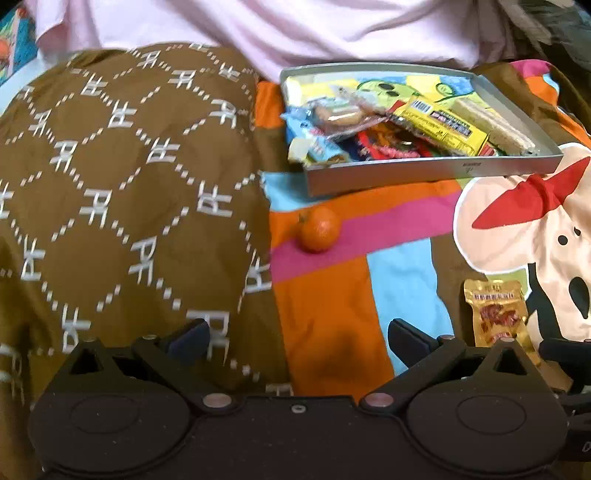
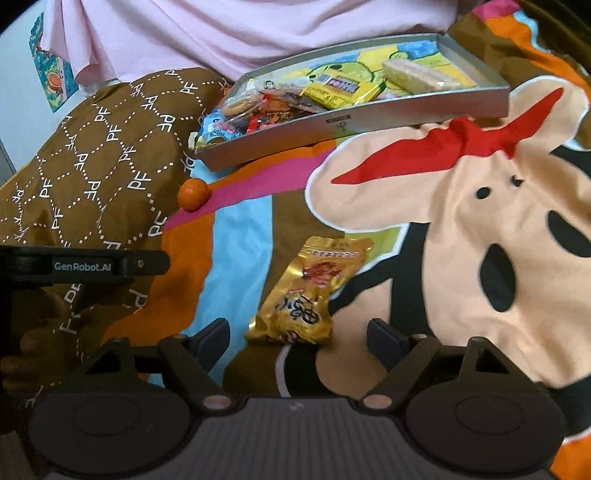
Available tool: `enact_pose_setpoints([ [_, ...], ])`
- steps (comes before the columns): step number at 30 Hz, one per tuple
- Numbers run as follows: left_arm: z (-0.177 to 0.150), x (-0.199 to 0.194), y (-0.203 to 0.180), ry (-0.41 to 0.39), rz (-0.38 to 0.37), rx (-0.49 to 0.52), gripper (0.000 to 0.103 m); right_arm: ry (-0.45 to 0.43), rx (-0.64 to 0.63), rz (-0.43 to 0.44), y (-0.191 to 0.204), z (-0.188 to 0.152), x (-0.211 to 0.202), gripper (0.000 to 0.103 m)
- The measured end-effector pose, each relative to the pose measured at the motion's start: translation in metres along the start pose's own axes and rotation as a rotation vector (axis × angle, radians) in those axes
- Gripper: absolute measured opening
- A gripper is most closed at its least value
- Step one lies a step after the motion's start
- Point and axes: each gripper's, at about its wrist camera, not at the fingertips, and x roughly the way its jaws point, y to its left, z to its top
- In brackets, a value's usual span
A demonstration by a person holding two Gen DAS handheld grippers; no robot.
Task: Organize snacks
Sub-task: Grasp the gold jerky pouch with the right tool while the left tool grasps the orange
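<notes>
A shallow grey box (image 1: 424, 171) (image 2: 280, 136) rests on the colourful bedspread with several snack packets in it, among them a yellow bar (image 1: 439, 127) (image 2: 340, 90) and a pale wafer pack (image 1: 491, 125) (image 2: 410, 75). A small orange (image 1: 319, 229) (image 2: 194, 194) lies on the pink stripe in front of the box. A gold snack pouch (image 1: 496, 314) (image 2: 312, 291) lies nearer. My right gripper (image 2: 297, 338) stands open, its fingers either side of the pouch's near end, not pressing it. My left gripper (image 1: 297, 338) is open over the orange and blue stripes with nothing between its fingers.
A person's leg in brown patterned trousers (image 1: 122, 192) (image 2: 99, 162) and a pink shirt (image 1: 295, 29) (image 2: 236, 33) fill the left and back. The bedspread's cartoon dog print (image 2: 461, 229) spreads to the right. The left gripper's body (image 2: 85, 266) shows at the right wrist view's left edge.
</notes>
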Motion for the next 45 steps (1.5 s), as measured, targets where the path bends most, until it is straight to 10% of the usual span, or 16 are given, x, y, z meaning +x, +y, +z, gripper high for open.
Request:
enact_pose_setpoints([
  [9,0.019,0.027,-0.002,-0.128,-0.046,0.086,0.102,-0.011,-0.018,0.016,0.003,0.008,0.023,0.083],
  [19,0.029,0.046,0.001,-0.191,-0.16,0.131,0.1,-0.042,-0.095,0.007,0.017,0.015,0.042,0.044],
  [32,0.037,0.068,0.008,-0.14,-0.236,0.097,0.086,-0.072,-0.212,-0.008,0.03,0.018,0.049,0.033],
  [45,0.038,0.068,0.022,-0.113,-0.274,-0.044,0.041,-0.061,-0.183,0.006,0.029,0.014,0.048,0.033],
])
